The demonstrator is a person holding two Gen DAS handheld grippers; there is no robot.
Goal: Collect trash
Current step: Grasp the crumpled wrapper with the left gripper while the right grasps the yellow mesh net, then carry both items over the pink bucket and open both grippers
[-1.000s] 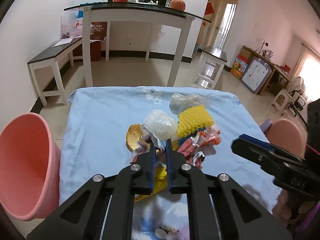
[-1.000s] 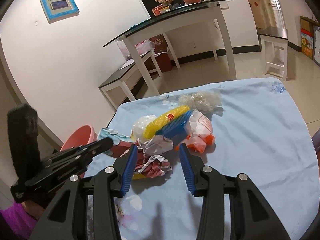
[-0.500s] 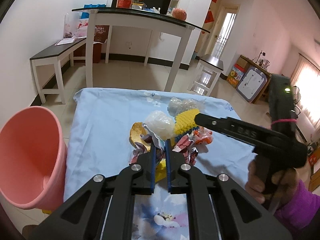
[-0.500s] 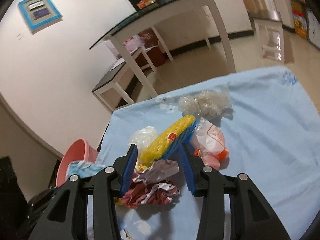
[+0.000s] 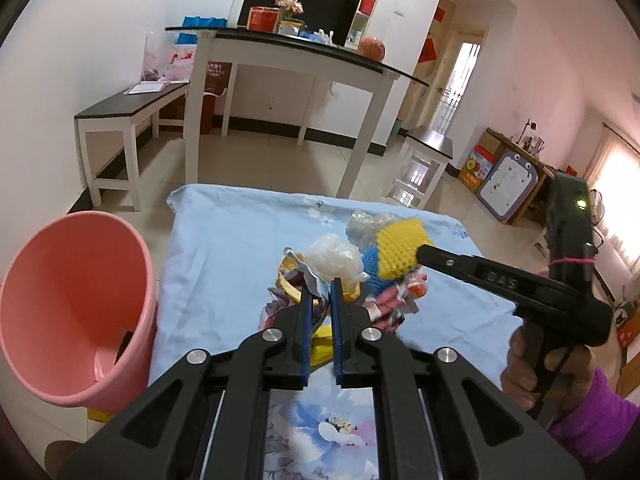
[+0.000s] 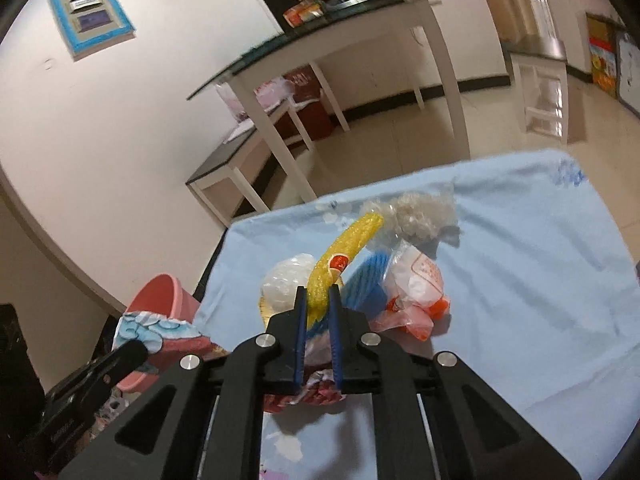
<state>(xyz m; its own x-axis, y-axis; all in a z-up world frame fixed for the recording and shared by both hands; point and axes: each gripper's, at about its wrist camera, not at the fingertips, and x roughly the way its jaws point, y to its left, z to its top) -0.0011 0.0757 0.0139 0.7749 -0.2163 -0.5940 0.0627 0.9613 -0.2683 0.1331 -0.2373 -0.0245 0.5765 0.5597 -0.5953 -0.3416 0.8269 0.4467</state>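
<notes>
A: Closest to us, what do the two grippers hold?

B: The left gripper (image 5: pixel 320 286) is almost fully closed on a crumpled wrapper (image 5: pixel 298 280) that sticks out just past its tips. The right gripper (image 6: pixel 318 294) is closing now, and the yellow sponge (image 6: pixel 344 260) stands between its jaws and rises beyond them.

A: How should this step be done well?

B: I think the right jaws should finish closing on the low end of the sponge before any lift, because its blue underside (image 6: pixel 368 280) leans on the plastic bag (image 6: pixel 416 280) just right of the jaws. The lift should be slow, so the pile does not come along.

A: What does one view give that the other hides?

B: The left wrist view shows the inside of the pink bin (image 5: pixel 76 312), left of the jaws and beside the table (image 5: pixel 224 240). The right wrist view shows only its rim (image 6: pixel 160 284), but it shows the far clear wrap (image 6: pixel 424 212) more plainly.
</notes>
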